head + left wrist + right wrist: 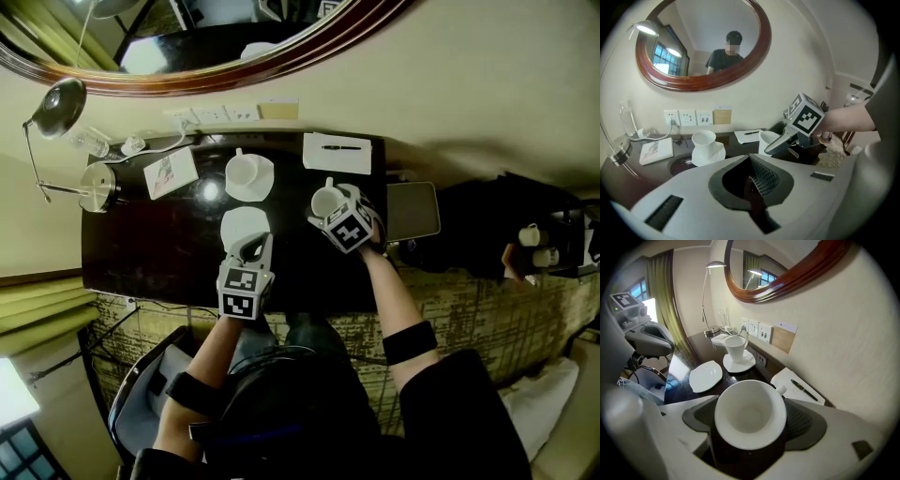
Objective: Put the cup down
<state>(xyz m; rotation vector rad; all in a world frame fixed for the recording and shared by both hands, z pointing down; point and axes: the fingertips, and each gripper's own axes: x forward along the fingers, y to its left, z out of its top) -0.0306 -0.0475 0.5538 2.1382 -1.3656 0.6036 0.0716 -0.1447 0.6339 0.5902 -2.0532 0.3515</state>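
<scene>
Head view is showing us leaning over the dark desk (pixel 141 253), with both our forearms reaching in across its front edge. Closest to that edge, our left gripper (pixel 255 246) is hovering with its jaws pressed together on nothing, and its tip is overlapping the near rim of an empty saucer (pixel 242 223). To the right of it, our right gripper (pixel 332 210) is clamping the cup (pixel 750 414) between widely spread jaws. The pads are bearing on its sides, its mouth is facing up and its handle is pointing toward the back edge. The cup is sitting over the right half of the desk, between the empty saucer and the right edge. We are not managing to tell whether it is touching the desktop. Farther back, a second cup (pixel 246 171) is standing upright on its own saucer (pixel 265 186), and a notepad (pixel 336 155) with a pen is lying at the back right corner. A lamp (pixel 97 186) is standing near the left edge. Behind everything, wall sockets (pixel 212 115) and a mirror (pixel 234 70) are hanging on the wall.
</scene>
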